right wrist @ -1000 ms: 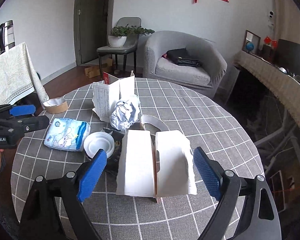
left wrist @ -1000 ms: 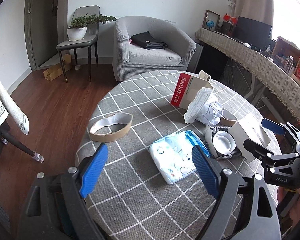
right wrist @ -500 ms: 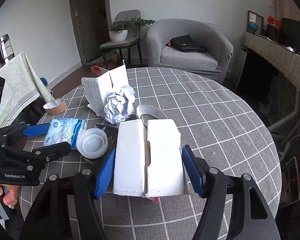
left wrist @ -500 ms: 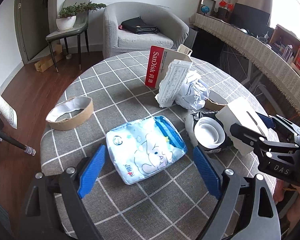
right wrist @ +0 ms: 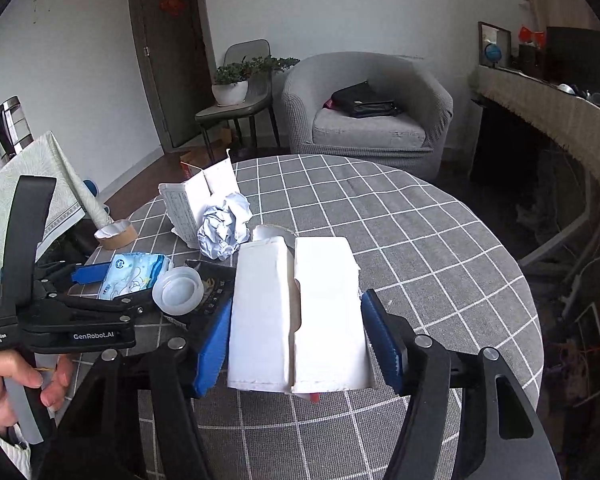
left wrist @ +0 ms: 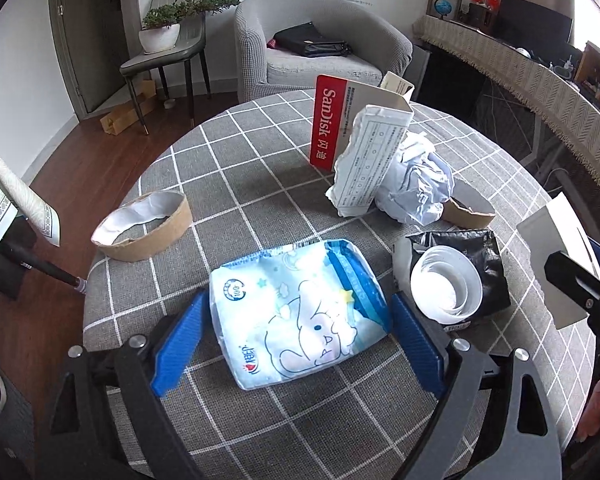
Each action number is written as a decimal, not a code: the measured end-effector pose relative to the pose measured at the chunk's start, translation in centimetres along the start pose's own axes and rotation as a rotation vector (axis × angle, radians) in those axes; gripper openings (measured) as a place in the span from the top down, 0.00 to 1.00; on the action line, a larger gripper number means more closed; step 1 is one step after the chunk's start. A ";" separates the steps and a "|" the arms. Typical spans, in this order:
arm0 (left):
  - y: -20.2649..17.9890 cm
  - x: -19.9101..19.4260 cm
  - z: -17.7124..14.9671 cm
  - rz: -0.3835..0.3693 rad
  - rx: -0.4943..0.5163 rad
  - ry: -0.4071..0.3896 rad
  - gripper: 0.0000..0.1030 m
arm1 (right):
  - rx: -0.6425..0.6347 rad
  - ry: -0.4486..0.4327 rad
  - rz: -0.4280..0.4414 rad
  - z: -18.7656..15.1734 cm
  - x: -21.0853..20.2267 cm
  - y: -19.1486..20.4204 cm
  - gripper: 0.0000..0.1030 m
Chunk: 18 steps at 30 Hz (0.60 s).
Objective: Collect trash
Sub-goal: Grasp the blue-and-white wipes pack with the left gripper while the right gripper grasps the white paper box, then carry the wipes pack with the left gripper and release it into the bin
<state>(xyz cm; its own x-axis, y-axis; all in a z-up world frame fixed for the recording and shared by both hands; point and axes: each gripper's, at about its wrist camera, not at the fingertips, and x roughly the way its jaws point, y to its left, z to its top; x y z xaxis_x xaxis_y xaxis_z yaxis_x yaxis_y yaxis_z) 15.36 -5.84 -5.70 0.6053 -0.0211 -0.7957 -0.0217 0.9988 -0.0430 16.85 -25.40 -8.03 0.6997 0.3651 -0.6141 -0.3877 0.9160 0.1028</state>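
A blue and white tissue pack (left wrist: 298,312) lies on the checked table, between the open blue pads of my left gripper (left wrist: 296,344), which touch or nearly touch its sides. A white folded carton (right wrist: 298,312) lies between the pads of my right gripper (right wrist: 298,344), which have closed in to its sides. Other trash on the table: a white plastic cup (left wrist: 446,286) on a black bag (left wrist: 484,264), a crumpled paper ball (left wrist: 416,184), a torn SanDisk box (left wrist: 356,136) and a cardboard tape ring (left wrist: 144,226).
The round table (right wrist: 420,240) has a grey checked cloth; its edge is near on the left. A second cardboard ring (left wrist: 466,210) lies behind the paper ball. A grey armchair (left wrist: 320,52) and a chair with a plant (left wrist: 168,40) stand beyond the table.
My left gripper moved forward and down until its pads flank the tissue pack. My right gripper moved in over the white carton and its pads narrowed onto it.
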 end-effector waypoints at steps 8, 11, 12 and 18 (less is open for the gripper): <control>-0.1 0.2 0.1 0.021 0.004 -0.001 0.10 | 0.004 -0.001 0.007 -0.1 -0.2 0.0 0.38; 0.3 -0.1 0.0 0.020 0.002 -0.013 0.17 | 0.004 -0.004 0.007 -0.1 -0.2 0.2 0.38; 0.5 -0.2 -0.1 0.009 0.003 -0.017 0.18 | 0.007 -0.006 0.010 0.0 -0.3 0.4 0.38; 1.1 -1.5 -0.4 -0.084 0.025 -0.053 0.23 | 0.000 -0.018 0.026 0.8 -0.3 1.7 0.38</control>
<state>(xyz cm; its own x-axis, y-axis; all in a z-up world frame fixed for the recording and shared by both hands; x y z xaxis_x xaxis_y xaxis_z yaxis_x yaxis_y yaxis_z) 14.05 -4.69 -4.78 0.6458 -0.1034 -0.7565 0.0506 0.9944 -0.0927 16.42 -23.79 -7.03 0.7002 0.3919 -0.5968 -0.4060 0.9061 0.1186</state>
